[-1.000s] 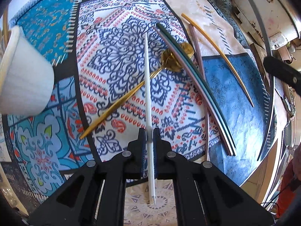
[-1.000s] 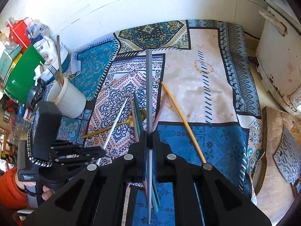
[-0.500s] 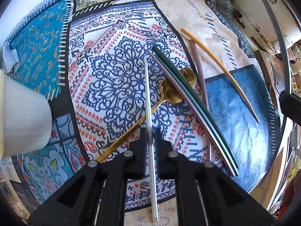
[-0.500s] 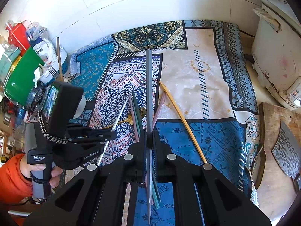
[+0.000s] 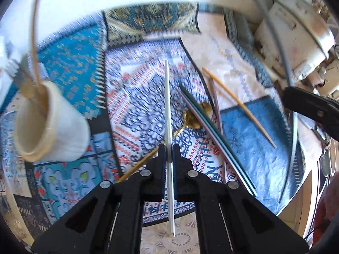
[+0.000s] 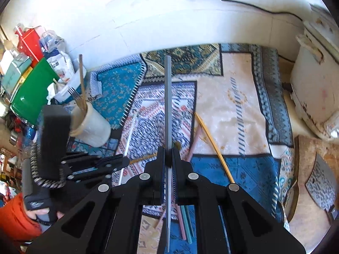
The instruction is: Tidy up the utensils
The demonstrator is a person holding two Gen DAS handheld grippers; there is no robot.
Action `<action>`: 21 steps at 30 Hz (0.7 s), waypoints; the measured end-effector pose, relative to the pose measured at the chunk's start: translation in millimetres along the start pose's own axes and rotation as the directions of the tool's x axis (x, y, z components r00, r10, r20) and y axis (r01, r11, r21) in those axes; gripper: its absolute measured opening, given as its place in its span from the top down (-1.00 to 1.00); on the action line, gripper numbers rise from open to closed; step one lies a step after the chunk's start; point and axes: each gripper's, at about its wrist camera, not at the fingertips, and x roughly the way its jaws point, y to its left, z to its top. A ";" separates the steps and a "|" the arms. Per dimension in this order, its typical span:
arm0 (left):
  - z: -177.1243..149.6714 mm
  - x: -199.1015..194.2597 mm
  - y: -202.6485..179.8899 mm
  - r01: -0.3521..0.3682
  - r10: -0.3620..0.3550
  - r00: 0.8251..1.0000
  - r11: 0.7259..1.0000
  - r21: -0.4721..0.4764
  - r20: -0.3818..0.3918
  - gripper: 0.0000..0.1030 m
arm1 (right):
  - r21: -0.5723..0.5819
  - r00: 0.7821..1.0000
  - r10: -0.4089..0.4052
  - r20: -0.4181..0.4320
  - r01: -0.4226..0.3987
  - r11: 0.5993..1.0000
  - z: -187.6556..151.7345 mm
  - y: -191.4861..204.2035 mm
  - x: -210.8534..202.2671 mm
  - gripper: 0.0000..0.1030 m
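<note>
Left gripper [image 5: 168, 148], jaws closed on a white chopstick [image 5: 167, 97] that runs lengthwise between them and projects past both ends. Right gripper [image 6: 168, 150], jaws closed likewise on a grey chopstick [image 6: 167, 97]. The white cup [image 5: 63, 135] stands left of both; the gold spoon [image 5: 190, 119] and remaining chopsticks lie on the patterned cloth [image 5: 135, 110] to its right.

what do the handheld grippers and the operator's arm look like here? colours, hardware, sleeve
Both grippers, left gripper and right gripper, are matte black plastic with angular cut-out linkages, round silver pivot pins and blue-edged ribbed fingers. In the right wrist view the left one shows a boxy black top block, a black-and-white braided cable and a grey handle. The sleeve is orange.
</note>
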 end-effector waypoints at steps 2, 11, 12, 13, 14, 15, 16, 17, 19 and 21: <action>-2.0 -17.7 7.4 0.004 -0.003 0.999 1.000 -0.019 0.043 0.93 | -0.011 1.000 0.006 0.015 -0.006 1.000 6.4 7.7 -1.5 0.89; -9.6 -80.7 41.0 0.004 0.014 0.982 0.996 -0.092 0.190 0.94 | -0.074 0.997 0.048 0.065 -0.043 0.996 36.1 44.3 -1.2 0.89; -9.5 -88.4 44.9 0.001 0.019 0.978 0.995 -0.098 0.208 0.94 | -0.081 0.996 0.052 0.071 -0.047 0.996 39.3 49.0 -0.9 0.89; -8.9 -94.7 47.8 -0.001 0.024 0.975 0.995 -0.102 0.222 0.94 | -0.089 0.995 0.058 0.075 -0.051 0.995 42.6 53.7 -0.5 0.89; -8.1 -102.7 51.5 -0.003 0.029 0.970 0.994 -0.108 0.242 0.94 | -0.097 0.995 0.064 0.080 -0.056 0.994 46.0 58.4 -0.3 0.89; -7.3 -109.0 54.8 0.000 0.029 0.966 0.994 -0.113 0.258 0.94 | -0.106 0.994 0.067 0.086 -0.058 0.993 49.3 63.4 0.2 0.89; -6.8 -114.7 58.2 0.005 0.026 0.963 0.993 -0.117 0.268 0.94 | -0.115 0.993 0.070 0.092 -0.059 0.992 52.5 68.3 0.6 0.89; -5.3 -122.1 62.3 0.011 0.025 0.959 0.992 -0.122 0.284 0.94 | -0.121 0.993 0.073 0.096 -0.061 0.991 54.6 71.2 0.9 0.89; -2.8 -134.5 68.2 0.008 0.032 0.951 0.992 -0.127 0.309 0.94 | -0.136 0.991 0.085 0.104 -0.070 0.988 61.7 80.0 2.3 0.89; -1.5 -149.4 75.3 0.001 0.044 0.940 0.991 -0.133 0.339 0.94 | -0.150 0.989 0.095 0.114 -0.077 0.986 69.2 88.4 4.3 0.89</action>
